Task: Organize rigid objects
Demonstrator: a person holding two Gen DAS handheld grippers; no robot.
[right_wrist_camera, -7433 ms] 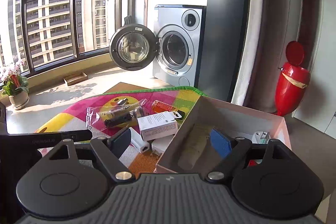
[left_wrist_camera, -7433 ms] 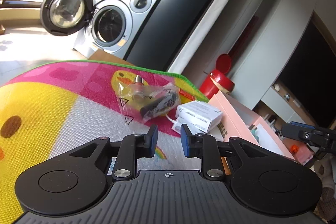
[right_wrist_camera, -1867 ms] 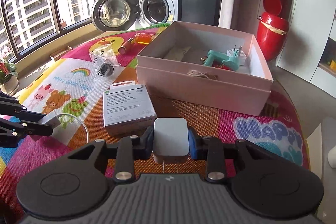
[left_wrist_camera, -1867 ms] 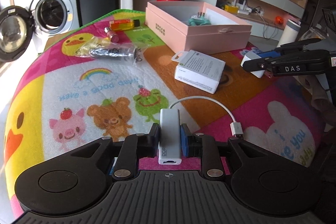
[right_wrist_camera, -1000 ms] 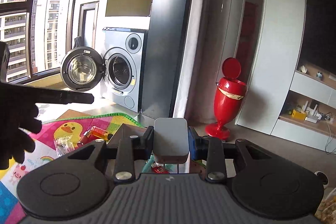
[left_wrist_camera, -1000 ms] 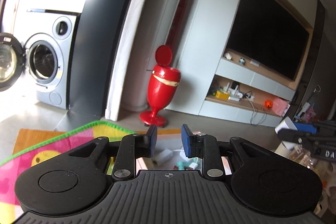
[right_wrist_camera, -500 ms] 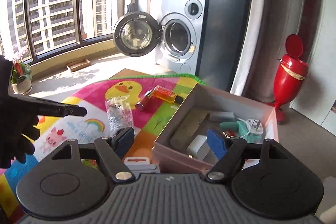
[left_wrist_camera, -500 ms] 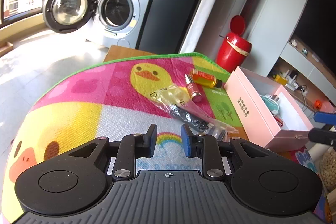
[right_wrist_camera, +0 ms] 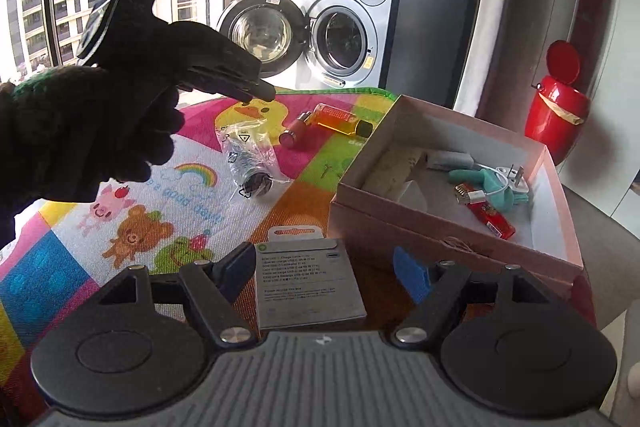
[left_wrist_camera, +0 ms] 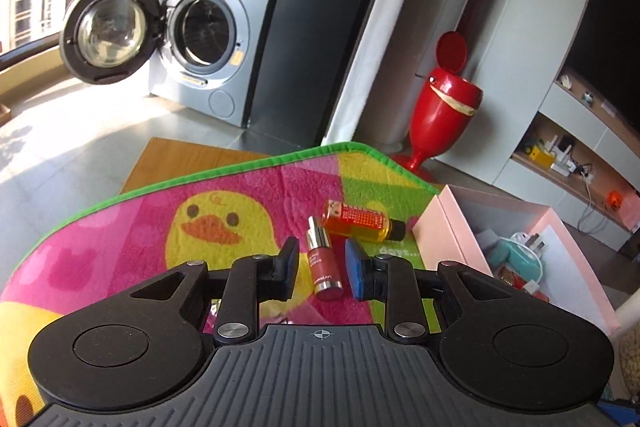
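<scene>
Your right gripper (right_wrist_camera: 326, 277) has let go: the white charger block it was clamping a second ago is gone from between the pads, the jaws now stand wide and empty, and the white adapter with its cable lies in the pink box (right_wrist_camera: 452, 227) with the teal tool and red lighter. So both adapters look boxed, and what's left is out on the mat (right_wrist_camera: 192, 211). The right gripper now hangs low over the grey carton (right_wrist_camera: 308, 281) at the mat's near edge, just beside the box's near wall; the carton sits between the open pads, untouched. Your left gripper (left_wrist_camera: 322, 267) is nearly shut and holds nothing. It framed the bagged item half a second ago; now it frames the red lipstick tube (left_wrist_camera: 323, 263) near the mat's far edge, pads clear of it, amber bottle (left_wrist_camera: 362, 223) just beyond. Bagged item (right_wrist_camera: 250, 163) is mid-mat, untouched.
</scene>
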